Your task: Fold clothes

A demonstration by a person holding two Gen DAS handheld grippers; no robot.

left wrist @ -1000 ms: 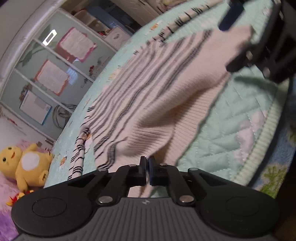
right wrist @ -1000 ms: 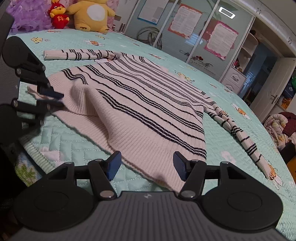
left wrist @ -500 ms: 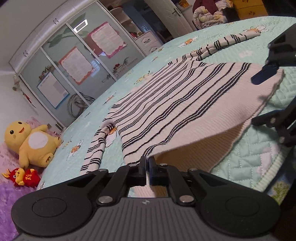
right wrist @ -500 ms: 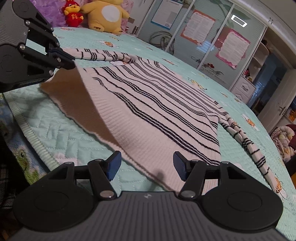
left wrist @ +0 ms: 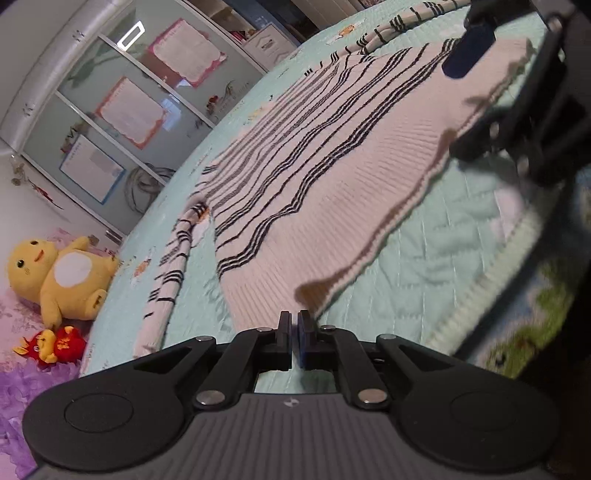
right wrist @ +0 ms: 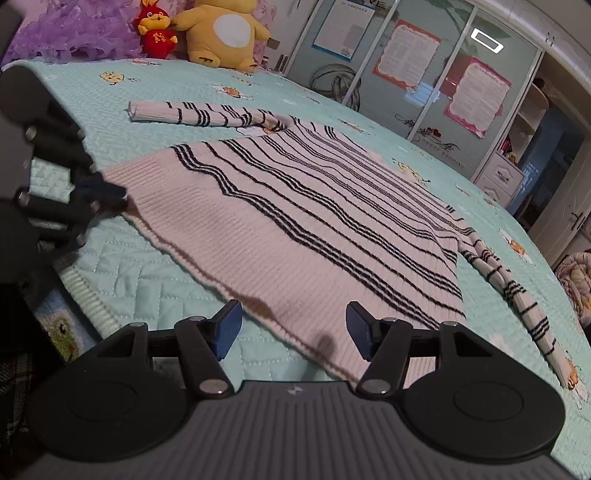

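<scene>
A cream sweater with black stripes (right wrist: 314,221) lies spread on the teal quilt (right wrist: 122,266), one sleeve (right wrist: 199,114) out to the far left and the other (right wrist: 517,295) to the right. My left gripper (left wrist: 294,325) is shut on the sweater's (left wrist: 332,177) near-left hem corner, low over the bed; in the right wrist view the left gripper (right wrist: 118,194) sits at that corner. My right gripper (right wrist: 293,326) is open, its blue pads (right wrist: 227,328) straddling the right part of the hem without pressing it. From the left wrist view the right gripper (left wrist: 461,107) stands wide around the far hem corner.
A yellow plush (right wrist: 221,29), a red plush (right wrist: 155,31) and purple ruffled fabric (right wrist: 62,33) sit at the bed's head. Glass wardrobe doors with posters (right wrist: 406,55) stand beyond. The quilt's ribbed edge (left wrist: 491,280) marks the near side of the bed.
The hem, lifted by the left gripper before, has come down and the sweater now lies flat and smoother. The right gripper stays open at the hem.
</scene>
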